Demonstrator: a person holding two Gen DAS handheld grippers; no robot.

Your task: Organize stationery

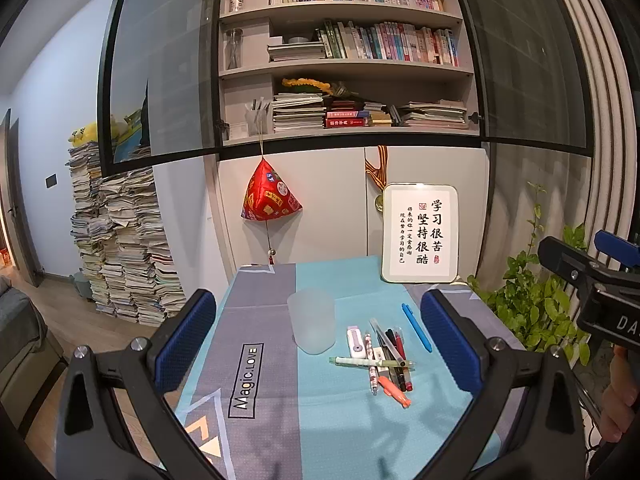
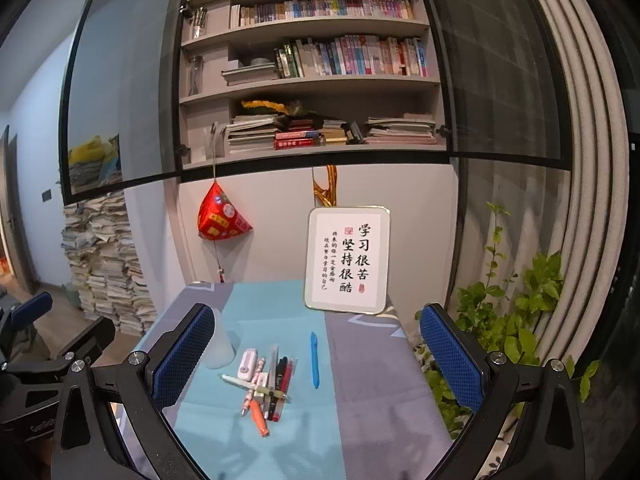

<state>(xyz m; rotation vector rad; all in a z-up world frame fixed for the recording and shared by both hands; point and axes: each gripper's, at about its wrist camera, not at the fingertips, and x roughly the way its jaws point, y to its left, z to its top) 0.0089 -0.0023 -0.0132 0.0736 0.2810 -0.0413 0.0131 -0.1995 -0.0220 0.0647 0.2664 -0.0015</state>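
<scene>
A frosted plastic cup stands upright on the table; in the right wrist view it is partly hidden behind the left finger. To its right lies a heap of several pens, also in the right wrist view, with a white correction tape and an orange highlighter. A blue pen lies apart, to the right. My left gripper is open and empty, held above the table's near side. My right gripper is open and empty, likewise above the near side.
The table has a teal and grey cloth. A framed calligraphy sign leans at the back edge. A potted plant stands to the right. A bookcase rises behind, stacks of books to the left.
</scene>
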